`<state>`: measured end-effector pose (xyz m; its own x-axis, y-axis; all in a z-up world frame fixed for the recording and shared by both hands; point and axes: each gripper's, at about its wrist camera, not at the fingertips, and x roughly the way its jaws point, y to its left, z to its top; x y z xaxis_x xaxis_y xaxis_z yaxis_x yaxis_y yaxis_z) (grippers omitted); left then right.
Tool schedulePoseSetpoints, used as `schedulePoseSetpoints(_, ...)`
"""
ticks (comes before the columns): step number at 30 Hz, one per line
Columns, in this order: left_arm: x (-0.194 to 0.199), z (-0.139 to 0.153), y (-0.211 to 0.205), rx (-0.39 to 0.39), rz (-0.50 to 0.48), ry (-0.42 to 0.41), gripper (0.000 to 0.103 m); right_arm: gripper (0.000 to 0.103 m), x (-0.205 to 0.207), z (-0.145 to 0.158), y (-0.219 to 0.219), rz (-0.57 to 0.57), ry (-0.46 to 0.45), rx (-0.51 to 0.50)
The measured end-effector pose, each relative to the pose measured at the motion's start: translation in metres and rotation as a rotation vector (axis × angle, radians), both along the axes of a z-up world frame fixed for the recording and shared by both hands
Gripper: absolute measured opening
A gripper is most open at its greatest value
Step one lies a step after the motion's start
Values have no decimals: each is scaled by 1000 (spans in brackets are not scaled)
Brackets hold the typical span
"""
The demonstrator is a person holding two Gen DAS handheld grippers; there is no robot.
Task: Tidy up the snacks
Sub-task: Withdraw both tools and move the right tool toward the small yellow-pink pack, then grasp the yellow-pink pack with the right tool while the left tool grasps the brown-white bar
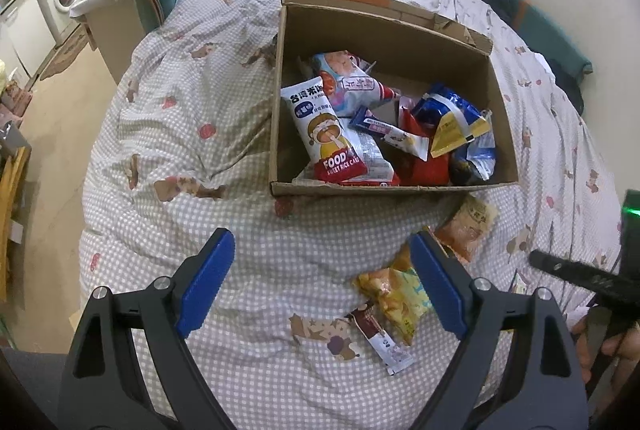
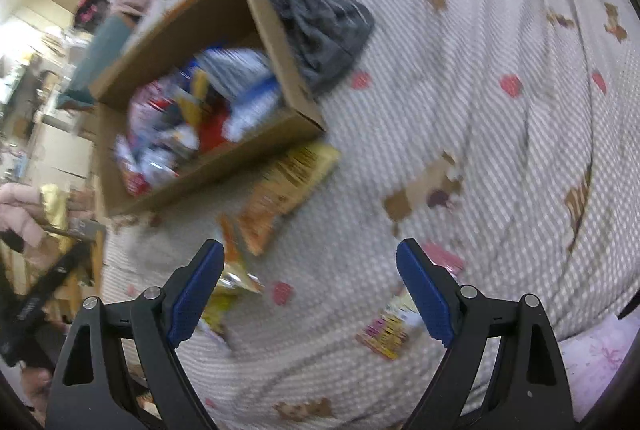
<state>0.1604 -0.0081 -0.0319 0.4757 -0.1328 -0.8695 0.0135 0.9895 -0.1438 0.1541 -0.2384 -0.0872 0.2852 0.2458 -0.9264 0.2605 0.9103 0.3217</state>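
- Fingers of the left gripper (image 1: 322, 254) stand wide apart with nothing between them, hovering over the bed (image 1: 192, 157); those of the right gripper (image 2: 310, 268) are likewise spread and empty.
- Loose snacks lie on the checked quilt just in front of the cardboard box (image 1: 394, 185): a yellow crinkled packet (image 1: 394, 296), an orange packet (image 1: 466, 230) close to the box's near wall, and a slim brown-and-white sachet (image 1: 380, 340).
- A fourth small packet, pink and yellow (image 2: 386, 330), shows in the right wrist view by the right finger; motion blur hides its details.
- Counted: four loose packets visible, one box. Inside the box roughly seven packets are heaped, overlapping too much for a firm count.
- Handling, as I judge it: these are light, air-puffed foil bags, soft and slippery, with crushable contents.
- Best hold is probably a sealed crimped edge or a gentle pinch across the narrow middle; the flat sachet may need scooping off the soft quilt.
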Motion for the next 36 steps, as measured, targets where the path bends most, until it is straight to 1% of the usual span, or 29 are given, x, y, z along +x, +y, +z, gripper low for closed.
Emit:
schedulePoseSetpoints(1, 0, -1, 0, 1, -2, 3, 87, 90, 0, -4, 0, 5, 24, -26)
schedulePoseSetpoints(2, 0, -2, 0, 1, -4, 10, 87, 90, 0, -13, -1, 16, 72, -78)
schedulePoseSetpoints(3, 0, -3, -1, -1, -6, 15, 87, 90, -2, -23, -4, 4, 123, -106)
schedulePoseSetpoints(6, 2, -5, -1, -19, -2, 29, 87, 90, -12, -43, -22, -94, 219, -95)
schedulePoseSetpoints(8, 3, -7, -2, -37, 0, 40, 87, 90, -13, -46, -25, -103, 229, -106)
schedulePoseSetpoints(10, 4, -7, -4, -51, -6, 47, 87, 88, -11, -48, -21, -70, 221, -107)
schedulePoseSetpoints(11, 4, -7, -5, -52, -10, 48, 87, 78, -9, -51, -16, -42, 223, -114)
schedulePoseSetpoints(12, 4, -7, -6, -48, -16, 47, 87, 63, -7, -54, -11, -29, 235, -125)
schedulePoseSetpoints(13, 3, -7, -7, -46, -19, 45, 87, 60, -6, -59, -7, -14, 254, -151)
schedulePoseSetpoints(14, 2, -6, -8, -44, -23, 45, 87, 59, -5, -66, -5, 1, 276, -172)
schedulePoseSetpoints(16, 1, -6, -6, -52, -22, 49, 87, 59, -5, -75, -4, 3, 303, -180)
schedulePoseSetpoints(19, 1, -7, -5, -59, -19, 55, 87, 59, -3, -80, -6, 1, 312, -177)
schedulePoseSetpoints(20, 1, -7, -5, -57, -18, 56, 87, 56, -3, -80, -6, 5, 311, -182)
schedulePoseSetpoints(22, 1, -7, -4, -55, -13, 58, 87, 47, -2, -78, -8, 8, 297, -183)
schedulePoseSetpoints(23, 1, -7, -3, -56, -12, 58, 87, 38, -2, -75, -7, 9, 286, -185)
schedulePoseSetpoints(24, 1, -8, -3, -55, -11, 58, 87, 32, -2, -71, -7, 8, 272, -195)
schedulePoseSetpoints(26, 1, -9, -3, -44, -8, 59, 87, 28, -2, -63, -8, 7, 237, -215)
schedulePoseSetpoints(28, 0, -10, -1, -38, -4, 61, 87, 27, -1, -49, -6, -13, 189, -221)
schedulePoseSetpoints(32, 0, -11, 2, -27, 9, 62, 87, 27, -5, -29, -20, -94, 123, -186)
schedulePoseSetpoints(34, 0, -13, 4, -27, 17, 66, 87, 27, -8, -16, -26, -116, 43, -103)
schedulePoseSetpoints(36, -1, -17, 4, -32, 23, 76, 87, 27, -6, 4, -18, -74, -62, -32)
